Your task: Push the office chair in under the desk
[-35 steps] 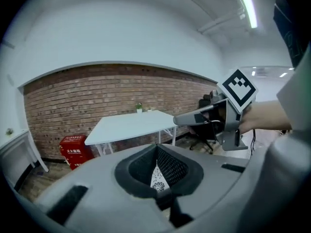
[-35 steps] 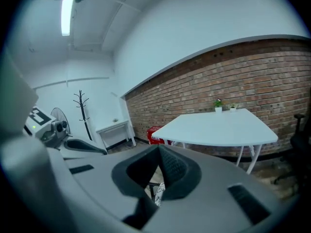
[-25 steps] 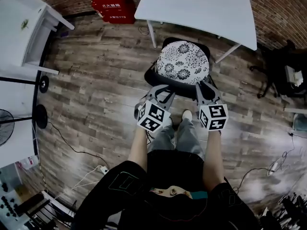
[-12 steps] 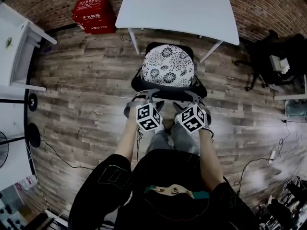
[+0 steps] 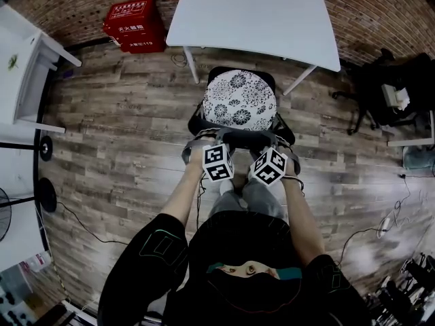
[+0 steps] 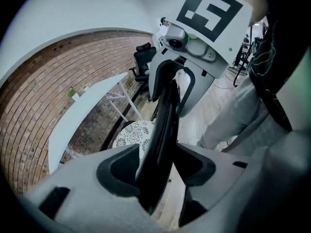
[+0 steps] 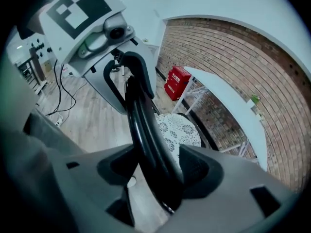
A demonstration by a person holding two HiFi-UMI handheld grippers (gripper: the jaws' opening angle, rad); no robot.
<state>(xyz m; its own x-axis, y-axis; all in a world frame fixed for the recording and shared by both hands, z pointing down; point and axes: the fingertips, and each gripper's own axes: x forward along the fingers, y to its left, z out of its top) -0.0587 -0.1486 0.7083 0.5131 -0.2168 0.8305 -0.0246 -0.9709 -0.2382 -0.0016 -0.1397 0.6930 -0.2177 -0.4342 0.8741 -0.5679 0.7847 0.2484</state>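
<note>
a: behind the black office chair with the white floral seat cushion [image 5: 239,99], how far along is the push?

b: barely begun, by the look of it. the chair stands on the grey wood-plank floor [image 5: 122,128] just in front of the white rectangular desk [image 5: 251,12]. its far edge is near the desk's front edge, and the whole cushion shows clear of the top.

a: and the claws?

b: the left gripper [image 6: 158,166] has just been opening its jaws. they stand wide, with the chair's black curved backrest rim [image 6: 163,125] running between them and nothing clamped. the right gripper [image 7: 153,169] is alike: jaws just opened wide, straddling the same rim, which lies close to one pad.

a: so what is left?

b: nearly all of it, probably: bearing on the backrest and rolling the seat in beneath the desk.
</note>
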